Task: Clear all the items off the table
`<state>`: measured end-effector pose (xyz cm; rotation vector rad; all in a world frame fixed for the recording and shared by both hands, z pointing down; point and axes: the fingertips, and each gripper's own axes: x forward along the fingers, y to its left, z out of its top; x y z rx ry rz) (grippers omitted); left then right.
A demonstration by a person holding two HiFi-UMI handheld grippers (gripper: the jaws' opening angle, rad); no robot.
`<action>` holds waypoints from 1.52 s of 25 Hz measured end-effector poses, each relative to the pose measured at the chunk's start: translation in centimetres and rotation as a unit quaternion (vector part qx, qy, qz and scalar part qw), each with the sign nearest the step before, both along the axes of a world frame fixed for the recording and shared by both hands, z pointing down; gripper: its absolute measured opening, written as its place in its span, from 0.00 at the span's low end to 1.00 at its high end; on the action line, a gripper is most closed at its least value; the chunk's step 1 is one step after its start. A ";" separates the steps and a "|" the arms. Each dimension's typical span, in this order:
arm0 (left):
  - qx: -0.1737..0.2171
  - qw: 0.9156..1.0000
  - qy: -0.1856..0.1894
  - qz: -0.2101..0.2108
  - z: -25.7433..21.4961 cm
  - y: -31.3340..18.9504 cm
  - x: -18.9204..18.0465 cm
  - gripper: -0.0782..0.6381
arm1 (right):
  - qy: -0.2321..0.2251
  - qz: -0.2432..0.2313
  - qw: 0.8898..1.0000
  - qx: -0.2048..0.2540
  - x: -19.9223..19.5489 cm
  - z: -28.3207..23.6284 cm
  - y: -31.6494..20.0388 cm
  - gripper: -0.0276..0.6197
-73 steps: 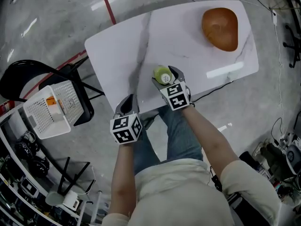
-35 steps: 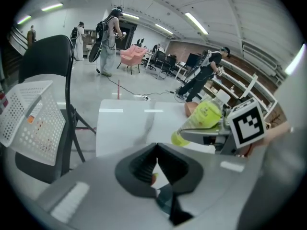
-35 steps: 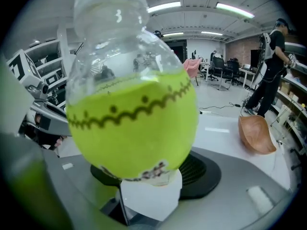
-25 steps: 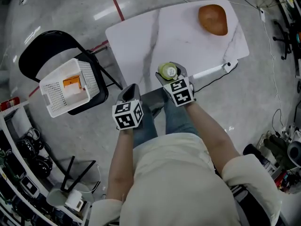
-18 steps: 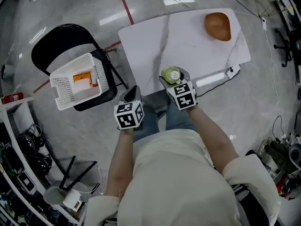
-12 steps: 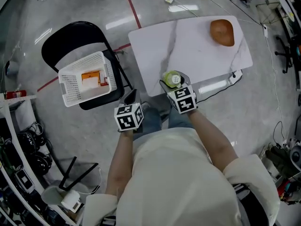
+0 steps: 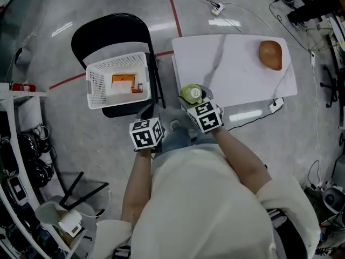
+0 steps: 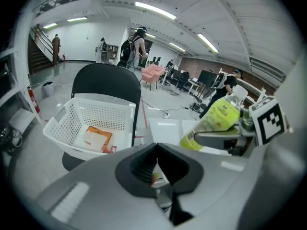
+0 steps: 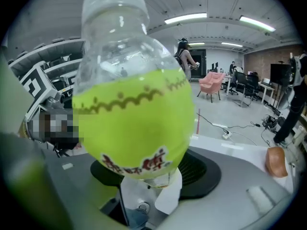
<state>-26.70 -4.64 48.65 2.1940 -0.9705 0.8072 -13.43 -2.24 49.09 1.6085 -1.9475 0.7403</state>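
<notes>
Bottle (image 7: 191,94) moved nearer basket (image 7: 97,85), black chair (image 7: 108,34) beneath, bowl (image 7: 270,54) on table (image 7: 237,58)

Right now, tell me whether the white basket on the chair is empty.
Not empty: the basket holds an orange-and-white packet lying on its floor.

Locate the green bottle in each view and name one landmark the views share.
Head view: green bottle at centre, in the right gripper, by the white table's near left corner.
Left gripper view: right of centre, tilted.
Right gripper view: fills the centre, between the jaws.
Shared landmark: the white table, in all three.
</notes>
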 end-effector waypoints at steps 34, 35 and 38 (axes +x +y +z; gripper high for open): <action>-0.023 0.962 0.012 -0.272 3.9 -7.6 -20.1 0.12 | -0.023 -0.264 0.964 -0.004 -22.3 2.2 -17.4 0.51; -0.025 0.961 0.014 -0.274 4.1 -8.2 -20.4 0.12 | -0.021 -0.268 0.963 -0.007 -22.8 2.7 -17.8 0.51; -0.029 0.961 0.018 -0.273 4.6 -10.1 -21.4 0.12 | -0.017 -0.279 0.960 -0.017 -24.6 4.5 -19.1 0.51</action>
